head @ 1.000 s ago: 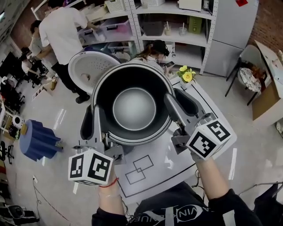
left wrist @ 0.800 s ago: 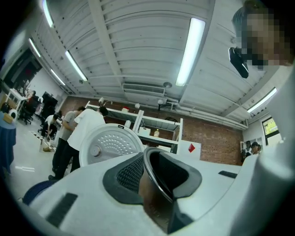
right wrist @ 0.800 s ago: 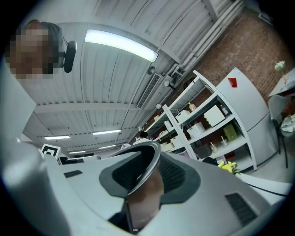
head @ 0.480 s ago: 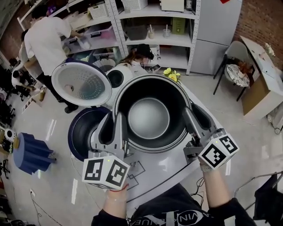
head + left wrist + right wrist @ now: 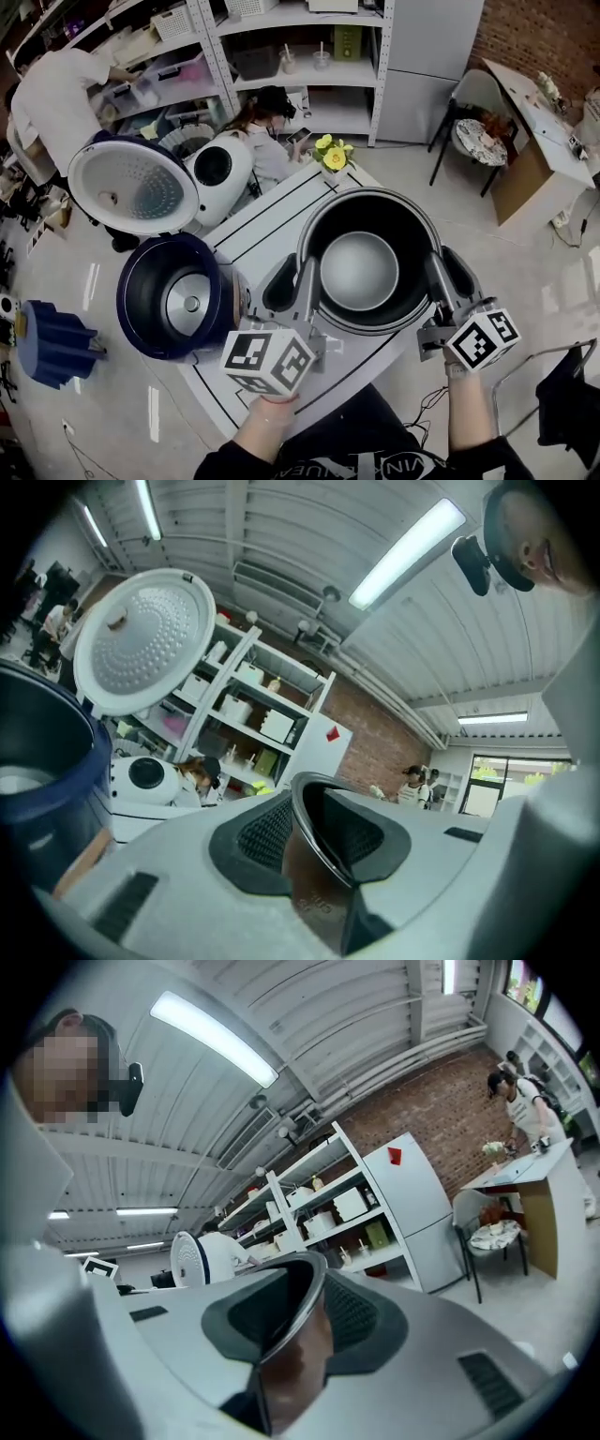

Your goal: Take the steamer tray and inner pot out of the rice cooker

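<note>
The left gripper point(image 5: 298, 279) and right gripper point(image 5: 441, 277) each pinched the rim of the pot point(image 5: 359, 272); it had swung right, clear of the cooker point(image 5: 173, 298), seemingly only needing setting down.

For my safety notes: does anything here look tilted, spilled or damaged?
Nothing stands out. The inner pot looks level, empty and undamaged; the left claw and the right claw each grip its rim on opposite sides.

The head view looked steeply down on the table point(image 5: 272, 220); both gripper views sat close against the rim of the inner pot point(image 5: 361, 272), facing level, sharing the far shelves point(image 5: 281, 80).
</note>
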Available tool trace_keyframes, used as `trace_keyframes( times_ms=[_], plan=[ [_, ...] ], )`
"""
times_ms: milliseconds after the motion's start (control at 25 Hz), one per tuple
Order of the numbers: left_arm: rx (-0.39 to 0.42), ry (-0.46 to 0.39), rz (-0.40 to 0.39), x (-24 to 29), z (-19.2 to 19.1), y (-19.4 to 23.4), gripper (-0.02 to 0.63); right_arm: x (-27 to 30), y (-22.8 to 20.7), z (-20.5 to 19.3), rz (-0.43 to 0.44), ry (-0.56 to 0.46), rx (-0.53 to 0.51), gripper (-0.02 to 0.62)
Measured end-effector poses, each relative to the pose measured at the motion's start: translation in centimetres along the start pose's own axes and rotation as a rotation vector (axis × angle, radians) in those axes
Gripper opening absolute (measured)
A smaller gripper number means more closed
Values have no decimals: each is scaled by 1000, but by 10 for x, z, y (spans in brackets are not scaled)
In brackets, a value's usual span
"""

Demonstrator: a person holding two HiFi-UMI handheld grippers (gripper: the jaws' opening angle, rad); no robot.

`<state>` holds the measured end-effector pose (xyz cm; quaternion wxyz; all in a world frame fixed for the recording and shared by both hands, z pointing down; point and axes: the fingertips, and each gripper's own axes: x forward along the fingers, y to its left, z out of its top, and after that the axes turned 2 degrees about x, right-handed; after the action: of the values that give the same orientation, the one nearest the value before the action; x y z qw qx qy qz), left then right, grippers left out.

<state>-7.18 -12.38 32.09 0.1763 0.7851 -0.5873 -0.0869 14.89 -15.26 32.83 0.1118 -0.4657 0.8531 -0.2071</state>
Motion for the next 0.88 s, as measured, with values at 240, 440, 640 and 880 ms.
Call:
trace_keyframes(
  times_ms=[240, 440, 640, 880],
  plan=[
    [-19, 88, -61, 22, -43, -19, 95, -28, -38, -11, -111, 19, -9, 104],
    [-44, 166, -87, 34, -78, -26, 95, -44, -64, -27, -179, 39, 6, 104],
    [-53, 216, -92, 39, -102, -27, 95, -52, -82, -45, -223, 67, 32, 104],
    [-35, 219, -95, 43, -105, -30, 84, -54, -91, -53, -240, 73, 59, 104]
  ],
)
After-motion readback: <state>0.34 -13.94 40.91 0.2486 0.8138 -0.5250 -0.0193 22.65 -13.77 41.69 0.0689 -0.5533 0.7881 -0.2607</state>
